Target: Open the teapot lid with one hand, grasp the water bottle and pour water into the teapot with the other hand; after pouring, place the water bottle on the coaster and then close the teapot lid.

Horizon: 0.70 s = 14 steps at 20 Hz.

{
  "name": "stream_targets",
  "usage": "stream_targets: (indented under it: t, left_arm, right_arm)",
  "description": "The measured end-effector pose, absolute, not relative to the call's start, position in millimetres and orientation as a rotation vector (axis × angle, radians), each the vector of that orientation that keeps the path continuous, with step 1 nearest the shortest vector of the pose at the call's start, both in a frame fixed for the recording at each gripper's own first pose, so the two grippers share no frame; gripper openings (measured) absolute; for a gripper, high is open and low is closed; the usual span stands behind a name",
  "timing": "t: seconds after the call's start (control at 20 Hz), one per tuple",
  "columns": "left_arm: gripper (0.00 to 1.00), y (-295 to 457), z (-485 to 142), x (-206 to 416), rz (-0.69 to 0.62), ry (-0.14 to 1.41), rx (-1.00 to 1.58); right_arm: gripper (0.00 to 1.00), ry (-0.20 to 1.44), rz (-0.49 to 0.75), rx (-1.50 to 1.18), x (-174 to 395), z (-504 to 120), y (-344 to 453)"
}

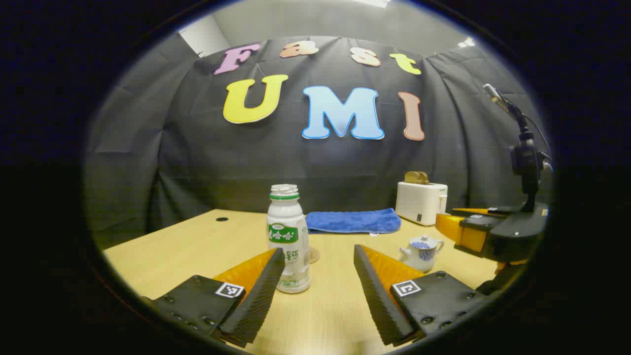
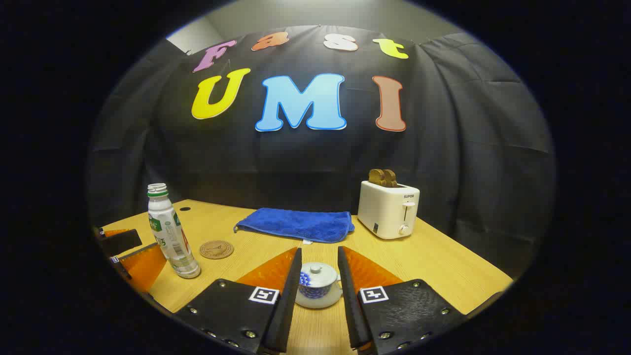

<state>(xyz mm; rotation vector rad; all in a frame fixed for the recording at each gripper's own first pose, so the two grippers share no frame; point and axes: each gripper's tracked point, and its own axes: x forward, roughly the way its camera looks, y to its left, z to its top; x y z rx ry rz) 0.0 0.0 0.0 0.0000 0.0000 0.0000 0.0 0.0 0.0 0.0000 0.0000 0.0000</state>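
Both grippers are open and empty, nothing grasped yet. Right gripper (image 2: 319, 276) is lined up on the teapot (image 2: 318, 287): the pot sits straight ahead between the spread fingers, lid (image 2: 318, 269) still on, knob up, neither finger touching it as far as I can tell. Left gripper (image 1: 319, 268) is spread wide, facing the water bottle (image 1: 289, 236), which stands upright and uncapped on the table (image 1: 172, 251), a bit left of centre in the gap, close to the left finger (image 1: 263, 291); contact can't be told. Bottle's long axis is vertical, so a side grasp straight ahead fits. Coaster (image 2: 216, 249) lies flat just beside the bottle on the teapot side, near but apart from it. In the left gripper view the teapot (image 1: 421, 251) is off to the right, under the other gripper (image 1: 473, 231). Judgement: right hand is nearer the lid and should lift it; left is nearer the bottle and needs a slight shift left to centre it before closing. Task is at the start, lid step not yet done. Blue towel (image 2: 296, 224) and toaster (image 2: 388, 209) sit at the back, well apart from the action.
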Motion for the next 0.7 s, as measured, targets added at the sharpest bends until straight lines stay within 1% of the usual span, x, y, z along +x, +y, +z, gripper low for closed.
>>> stream_targets:
  t: [0.3, 0.7]
  left_arm:
    - [0.97, -9, 9, 8, -0.038, -0.001, -0.003]
    - [0.97, -4, 4, 14, -0.045, 0.013, -0.013]
  right_arm:
    - [0.46, 0.045, 0.008, -0.005, 22, -10, 5]
    - [0.46, 0.121, 0.010, 0.004, 41, -27, 7]
